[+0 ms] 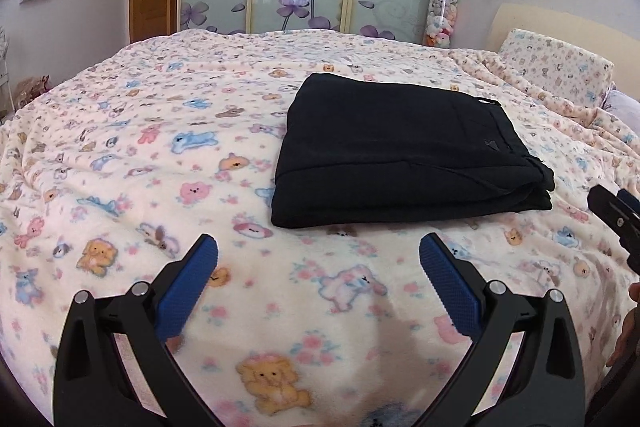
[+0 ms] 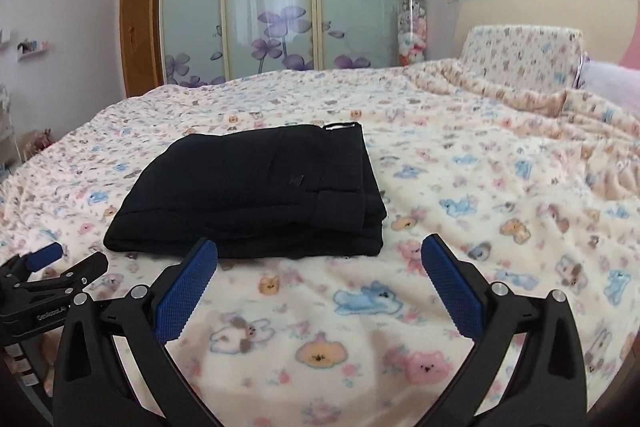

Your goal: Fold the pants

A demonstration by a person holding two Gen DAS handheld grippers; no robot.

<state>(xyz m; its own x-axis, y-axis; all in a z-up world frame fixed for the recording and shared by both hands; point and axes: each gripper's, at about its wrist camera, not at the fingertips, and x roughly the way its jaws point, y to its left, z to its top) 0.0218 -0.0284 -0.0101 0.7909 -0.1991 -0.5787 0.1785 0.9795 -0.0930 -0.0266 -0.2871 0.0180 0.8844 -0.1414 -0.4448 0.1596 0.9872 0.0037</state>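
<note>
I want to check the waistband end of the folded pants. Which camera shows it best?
The right wrist view: the folded pants lie close, with the waistband edge and its pale lining strip turned toward the camera. The left wrist view shows the same pants with that end at the right, seen more obliquely.

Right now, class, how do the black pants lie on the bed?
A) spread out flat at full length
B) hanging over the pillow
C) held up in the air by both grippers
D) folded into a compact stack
D: the pants rest as a layered rectangle on the blanket, with the left gripper and right gripper both open and clear of them.
</note>
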